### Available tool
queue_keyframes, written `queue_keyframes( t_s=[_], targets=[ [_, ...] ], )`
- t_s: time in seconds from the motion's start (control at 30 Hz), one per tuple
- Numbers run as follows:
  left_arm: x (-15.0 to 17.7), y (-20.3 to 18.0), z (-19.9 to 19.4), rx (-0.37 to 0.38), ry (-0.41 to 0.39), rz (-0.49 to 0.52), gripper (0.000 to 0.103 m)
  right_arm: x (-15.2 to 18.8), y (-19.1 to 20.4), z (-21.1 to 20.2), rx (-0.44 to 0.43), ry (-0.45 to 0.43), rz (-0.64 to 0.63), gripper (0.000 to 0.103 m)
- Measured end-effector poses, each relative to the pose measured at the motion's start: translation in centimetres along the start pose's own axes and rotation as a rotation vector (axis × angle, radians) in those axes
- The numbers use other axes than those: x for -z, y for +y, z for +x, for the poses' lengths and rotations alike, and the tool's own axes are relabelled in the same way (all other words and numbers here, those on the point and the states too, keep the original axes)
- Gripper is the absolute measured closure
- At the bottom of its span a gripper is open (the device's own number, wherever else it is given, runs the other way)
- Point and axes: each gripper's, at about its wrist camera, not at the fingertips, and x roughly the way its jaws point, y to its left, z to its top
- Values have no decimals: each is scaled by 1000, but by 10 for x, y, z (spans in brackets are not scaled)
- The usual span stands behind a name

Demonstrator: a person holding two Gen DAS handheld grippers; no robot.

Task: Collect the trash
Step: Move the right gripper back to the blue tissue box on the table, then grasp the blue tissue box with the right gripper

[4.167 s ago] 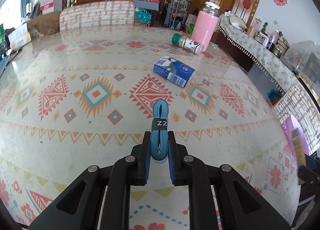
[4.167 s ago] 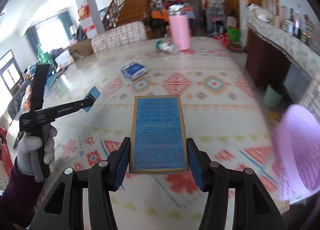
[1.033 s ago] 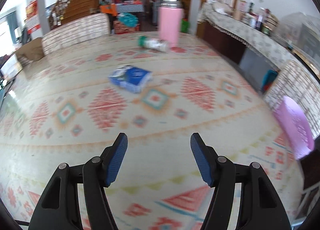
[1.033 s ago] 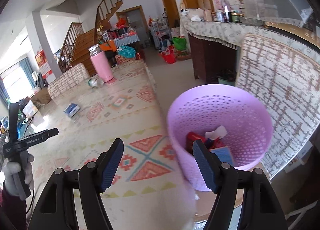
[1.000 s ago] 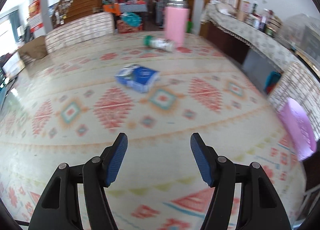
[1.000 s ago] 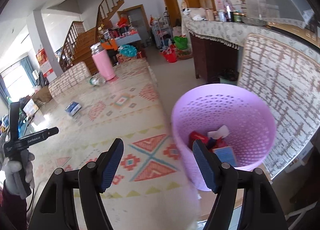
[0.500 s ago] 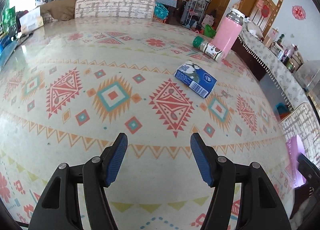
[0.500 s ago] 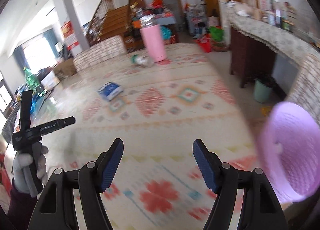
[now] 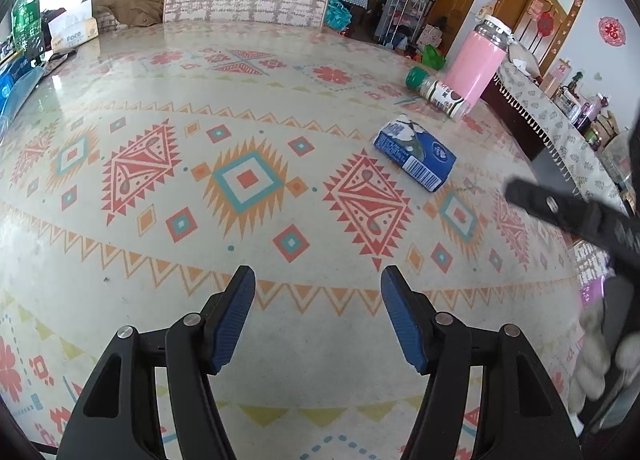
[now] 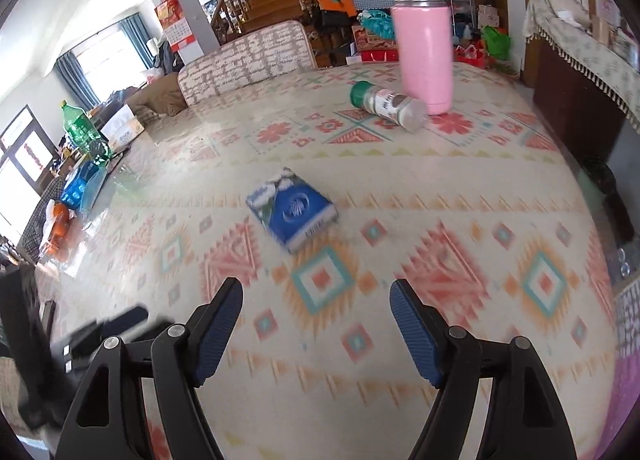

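A blue and white carton [image 9: 416, 158] [image 10: 292, 210] lies flat on the patterned table. Beyond it a clear shaker with a green cap [image 9: 436, 91] [image 10: 386, 104] lies on its side against a tall pink bottle [image 9: 474, 70] [image 10: 424, 48]. My left gripper [image 9: 316, 300] stands open over bare cloth, well short of the carton, nothing between its blue pads. My right gripper [image 10: 316, 312] hovers nearer the carton, its jaws opening and empty. In the left wrist view the right gripper's black body and a gloved hand [image 9: 600, 356] show at the right edge.
A purple basket [image 10: 624, 392] shows at the table's near right corner. A padded chair back [image 9: 246, 6] stands at the far side. Tissue boxes [image 9: 74, 34], a green bottle [image 10: 82, 128] and blue packs [image 10: 84, 182] crowd the left end. A sideboard with a fringed cloth [image 9: 560, 128] runs along the right.
The right gripper swung left from over the purple basket to the table, now facing the carton. The left gripper shifted and rolled early on, then held still.
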Motion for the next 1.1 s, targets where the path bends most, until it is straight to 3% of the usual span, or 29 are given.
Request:
queue_keyframes(
  t_s=[0.17,0.53,0.63,0.67,0.7,0.73,1.0,1.1],
  targets=[
    [-1,5,-1,4,-1,-20,39,-26,10,26,40,21,-50,16],
    [-1,4,-7,-32,-25,-17,39,-58,29,64,133,13,-82,16],
    [-1,4,-9,-52,-37,-14,39,-63,31,83,132,59,-74,17],
    [-1,5,-9,-57,-41,-15,39,-61,33,87,123,82,-82,23],
    [-1,5,-11,-62,-46,-16,39,-58,35,90,111,101,-94,37],
    [-2,6,-12,-66,-50,-18,39,-54,37,90,110,111,-110,41],
    [-2,5,-17,-86,-78,-14,39,-4,33,52,36,194,-183,45],
    [-1,2,-20,-102,-95,2,39,20,16,18,23,166,-139,43]
  ],
)
